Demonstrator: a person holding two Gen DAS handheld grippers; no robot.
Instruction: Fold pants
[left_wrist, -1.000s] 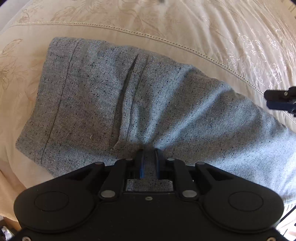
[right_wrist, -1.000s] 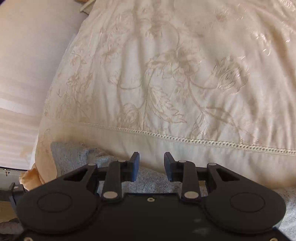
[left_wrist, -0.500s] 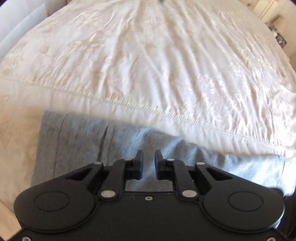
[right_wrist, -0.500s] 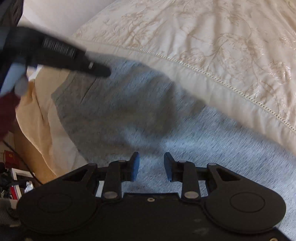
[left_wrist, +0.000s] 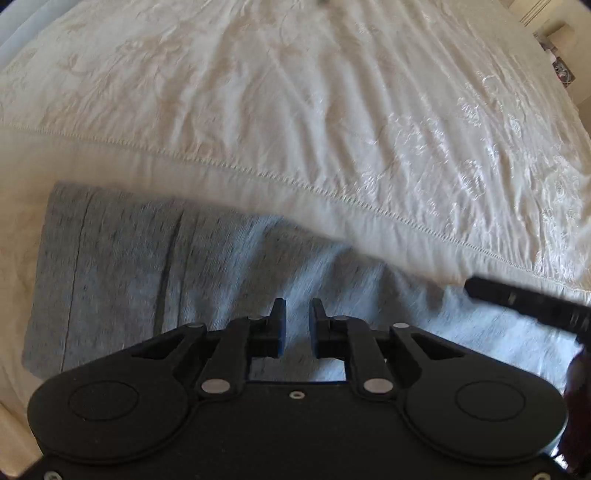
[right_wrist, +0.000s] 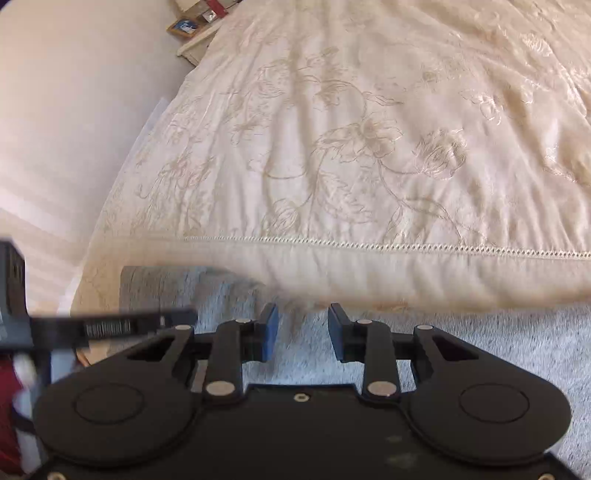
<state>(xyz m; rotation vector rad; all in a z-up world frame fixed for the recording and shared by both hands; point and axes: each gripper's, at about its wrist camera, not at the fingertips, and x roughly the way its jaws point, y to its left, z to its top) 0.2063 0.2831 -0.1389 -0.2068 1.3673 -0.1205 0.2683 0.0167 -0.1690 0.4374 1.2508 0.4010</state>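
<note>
Left wrist view: sits behind the left tool (left_wrist: 297, 325), looks steeply down at the grey pants (left_wrist: 147, 280), close above.
Right wrist view: behind the right tool (right_wrist: 303, 332), looks down and across the bed (right_wrist: 369, 129).
Shared: pants (right_wrist: 480, 350), the bed cover's stitched border (left_wrist: 332, 192).

No readable text; a barcode-like label on the left claw (right_wrist: 107, 326) is too blurred

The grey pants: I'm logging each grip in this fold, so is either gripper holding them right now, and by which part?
Nothing is held. The left gripper and right gripper are both open above the grey pants, which lie on the bedspread.
</note>
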